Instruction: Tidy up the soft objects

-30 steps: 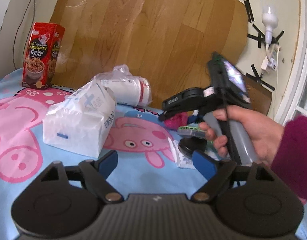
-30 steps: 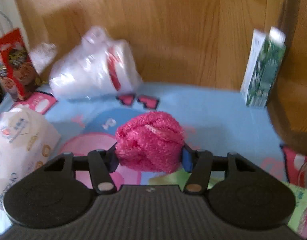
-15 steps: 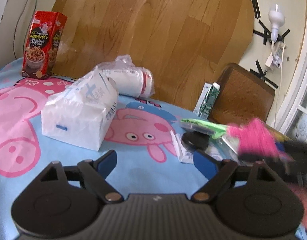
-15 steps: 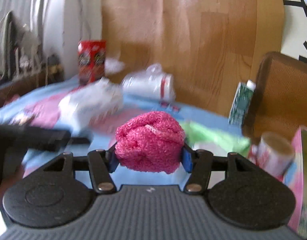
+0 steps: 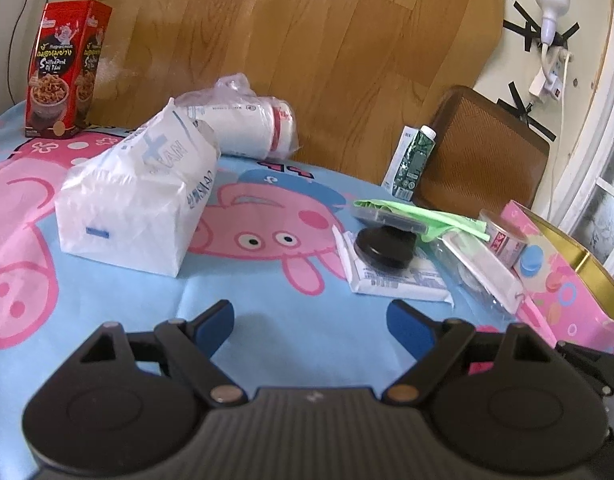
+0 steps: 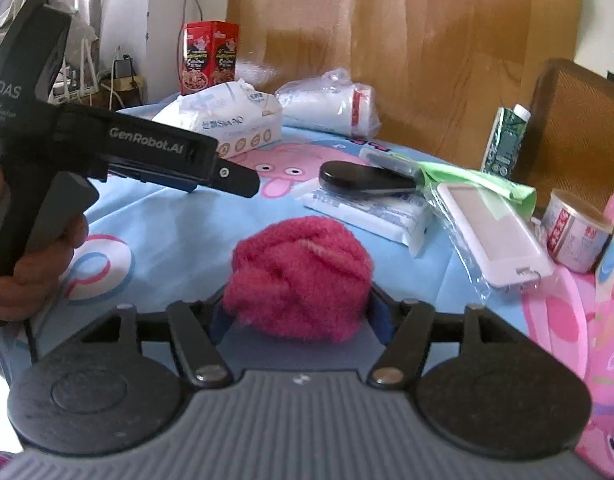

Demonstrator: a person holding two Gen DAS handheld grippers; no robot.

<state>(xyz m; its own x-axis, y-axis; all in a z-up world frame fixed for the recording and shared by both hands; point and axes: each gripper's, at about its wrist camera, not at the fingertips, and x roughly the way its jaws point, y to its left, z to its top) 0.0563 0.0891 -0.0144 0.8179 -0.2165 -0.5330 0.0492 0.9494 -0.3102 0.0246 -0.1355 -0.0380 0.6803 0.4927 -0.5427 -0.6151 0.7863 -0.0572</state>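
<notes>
Soft daylight brightens both sharp fisheye views, with glare on the wood panel (image 5: 307,40) and curved, dark corners.

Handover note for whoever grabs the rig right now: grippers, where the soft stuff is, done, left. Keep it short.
Right gripper: jaws opening, pink fluffy ball between them, low over the blue cloth.
Left gripper: open, empty, over the cloth.
Tissue pack and bagged white roll lie at the back.
Done: ball carried to the front.
Left: probably the tissue pack and roll; no sorting spot is evident.
</notes>
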